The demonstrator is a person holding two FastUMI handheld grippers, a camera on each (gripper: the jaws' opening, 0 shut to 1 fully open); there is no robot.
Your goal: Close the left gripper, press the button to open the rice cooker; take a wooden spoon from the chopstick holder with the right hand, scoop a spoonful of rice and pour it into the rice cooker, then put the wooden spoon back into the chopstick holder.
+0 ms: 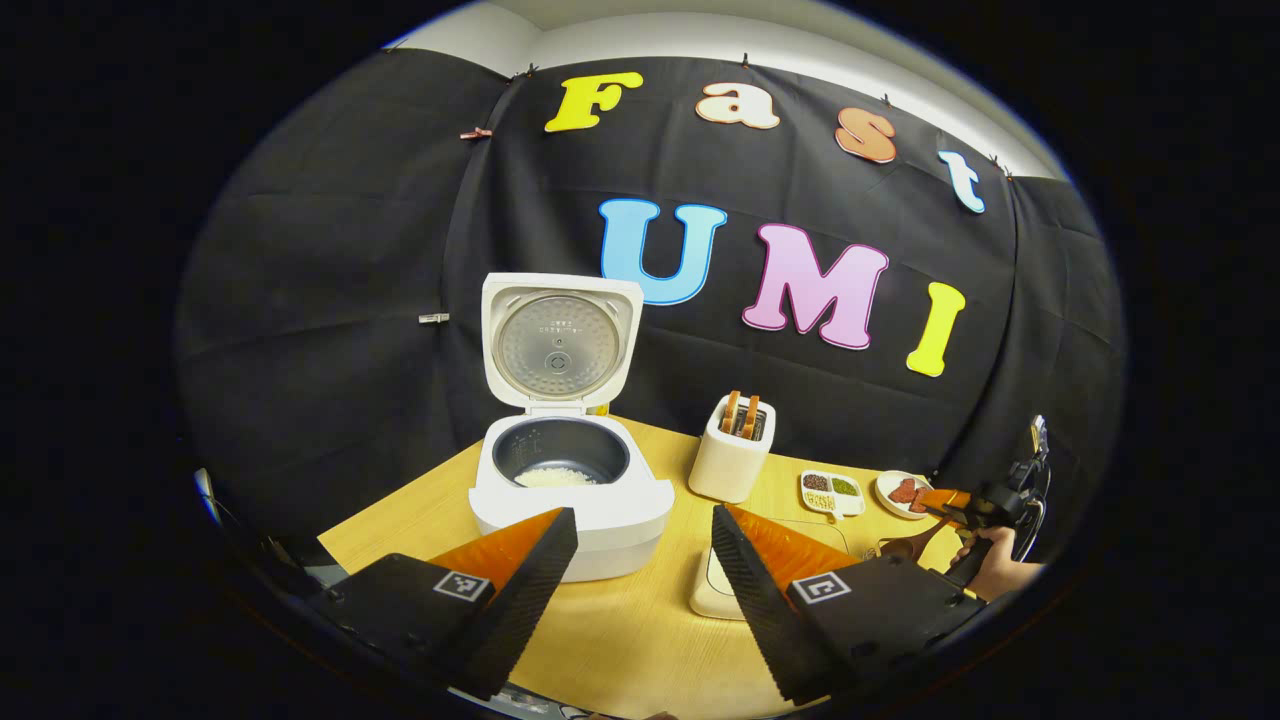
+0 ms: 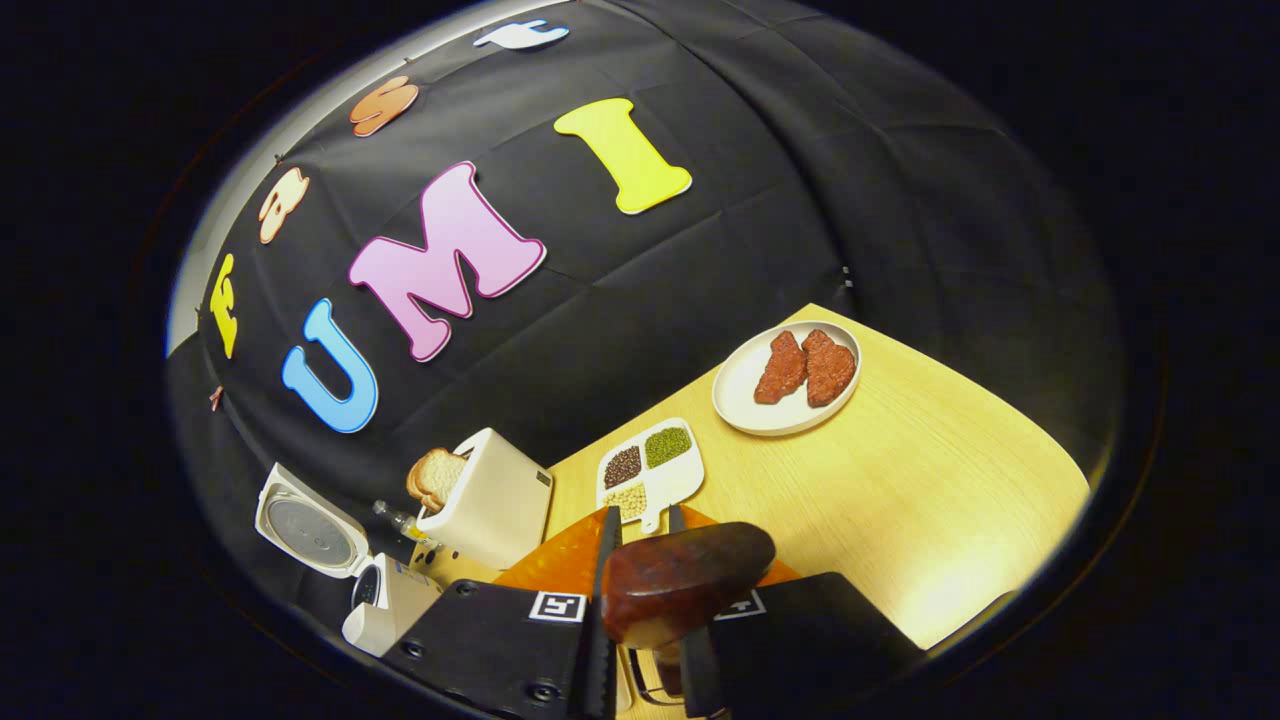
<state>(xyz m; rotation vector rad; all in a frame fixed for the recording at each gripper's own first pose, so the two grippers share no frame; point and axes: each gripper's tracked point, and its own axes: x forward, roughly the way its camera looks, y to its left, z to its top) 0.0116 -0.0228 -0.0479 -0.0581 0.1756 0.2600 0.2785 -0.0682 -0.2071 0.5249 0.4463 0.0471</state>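
Standing apart over the near edge of the pale wooden desk [image 1: 620, 640], the left gripper [image 1: 640, 580] holds nothing, its two fingers spread wide and aimed at the white rice cooker [image 1: 570, 500]. That cooker sits toward the desk's back left corner with its hinged lid [image 1: 560, 340] upright, so the button press looks done, and a small heap of white rice [image 1: 553, 477] lies in the dark inner pot. Beside it stands a cream toaster [image 1: 730, 455] with bread slices in its slots, then a white divided dish of beans [image 1: 830, 492] and a white round plate of red meat pieces [image 1: 900, 493] toward the right edge. Far right, a hand grips the other tool, kept low, probably to keep the spoon level.

From the right gripper view, the right gripper [image 2: 645, 610] is clamped on the dark wooden spoon [image 2: 685, 580], whose rounded bowl bulges just above the fingertips. Whether it carries rice I cannot tell. The chopstick holder I cannot pick out. The cooker appears at lower left, well apart, so I judge carrying or returning the spoon remains.
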